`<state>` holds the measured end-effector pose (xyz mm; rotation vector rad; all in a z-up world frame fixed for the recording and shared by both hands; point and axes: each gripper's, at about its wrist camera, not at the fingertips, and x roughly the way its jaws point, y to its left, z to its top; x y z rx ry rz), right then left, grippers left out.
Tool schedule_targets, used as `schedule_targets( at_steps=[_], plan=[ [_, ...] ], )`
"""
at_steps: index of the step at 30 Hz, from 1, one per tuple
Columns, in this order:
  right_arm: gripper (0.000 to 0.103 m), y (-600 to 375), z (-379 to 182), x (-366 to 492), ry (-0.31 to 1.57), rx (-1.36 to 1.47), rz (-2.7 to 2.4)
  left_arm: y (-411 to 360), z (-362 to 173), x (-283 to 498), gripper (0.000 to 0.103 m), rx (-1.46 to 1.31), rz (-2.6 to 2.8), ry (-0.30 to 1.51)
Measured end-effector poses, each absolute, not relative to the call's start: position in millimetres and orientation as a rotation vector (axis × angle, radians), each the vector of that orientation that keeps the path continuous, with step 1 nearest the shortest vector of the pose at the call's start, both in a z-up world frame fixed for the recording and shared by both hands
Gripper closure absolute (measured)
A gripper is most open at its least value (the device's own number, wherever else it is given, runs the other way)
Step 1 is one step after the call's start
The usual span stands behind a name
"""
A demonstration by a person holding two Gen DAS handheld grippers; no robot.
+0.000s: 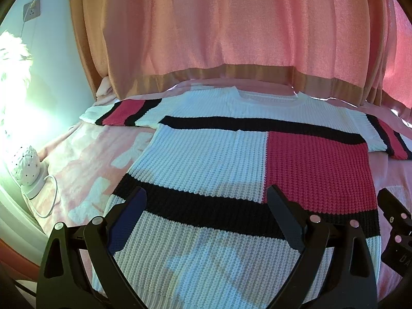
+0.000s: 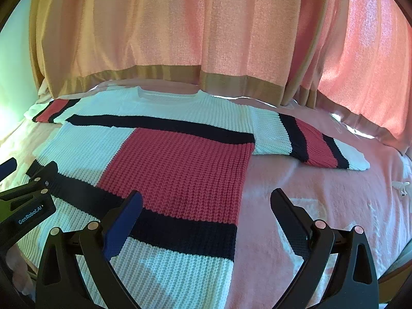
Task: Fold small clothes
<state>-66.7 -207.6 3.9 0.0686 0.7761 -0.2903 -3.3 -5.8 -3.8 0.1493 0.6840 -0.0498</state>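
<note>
A knit short-sleeved sweater [image 1: 219, 159] in white, black and red blocks lies flat on the pink bed, collar at the far end, both sleeves spread sideways. My left gripper [image 1: 206, 193] hovers open over its lower hem, left of centre, holding nothing. The right gripper [image 1: 394, 219] shows at the right edge of that view. In the right wrist view the sweater [image 2: 180, 159] fills the left and middle. My right gripper [image 2: 206, 198] is open above the sweater's right side edge near the hem. The left gripper [image 2: 28, 180] appears at the far left, also open.
A pink patterned bedspread [image 2: 322, 193] covers the bed, with bare room to the right of the sweater. Pink curtains [image 1: 231, 25] hang right behind the bed. A white dotted lamp [image 1: 27, 170] with a cord stands at the left bed edge by a pale wall.
</note>
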Motion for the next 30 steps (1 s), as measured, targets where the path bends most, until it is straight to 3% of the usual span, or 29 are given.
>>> schedule_targets(
  at_steps=[30],
  plan=[
    [0.005, -207.0, 2.4, -66.8, 0.774, 0.069, -0.290, -6.9, -4.8, -2.9, 0.011, 0.153, -0.042, 0.682]
  ],
)
